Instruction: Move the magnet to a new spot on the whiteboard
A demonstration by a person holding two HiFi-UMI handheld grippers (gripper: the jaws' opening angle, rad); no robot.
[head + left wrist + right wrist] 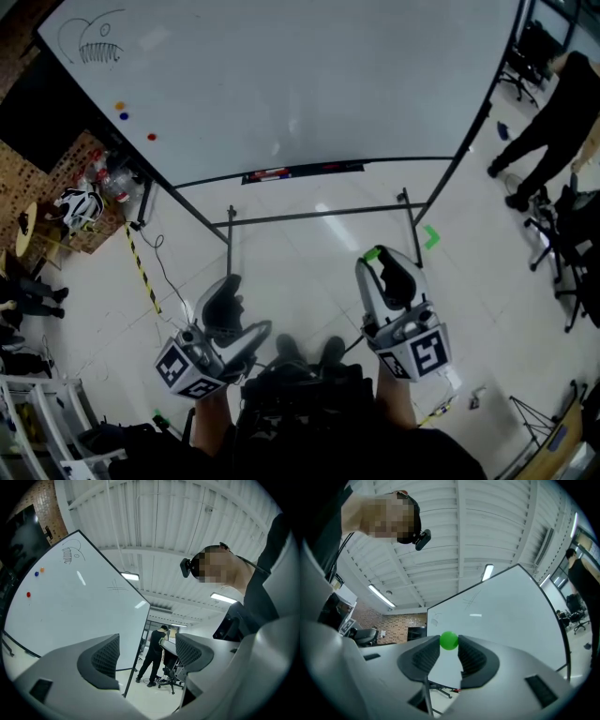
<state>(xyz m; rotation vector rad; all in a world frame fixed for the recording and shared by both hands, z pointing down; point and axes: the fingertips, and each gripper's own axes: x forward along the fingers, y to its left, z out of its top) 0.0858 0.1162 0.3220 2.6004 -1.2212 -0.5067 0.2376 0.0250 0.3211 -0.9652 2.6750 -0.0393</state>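
Observation:
A small green magnet [449,641] sits pinched between the fingertips of my right gripper [449,647], which is shut on it. In the head view that magnet [372,253] shows at the tip of the right gripper [380,261], held well short of the whiteboard [309,84]. Orange [119,106], blue [124,116] and red [151,137] magnets stick to the board's left part, below a marker drawing. My left gripper [230,286] is at the lower left; its jaws stand apart with nothing between them [145,653].
The board's tray [300,172] holds markers, and its stand legs reach toward me across the floor. A person in black [553,112] stands at the right near office chairs. A helmet [80,206] and clutter lie at the left, by striped floor tape [141,267].

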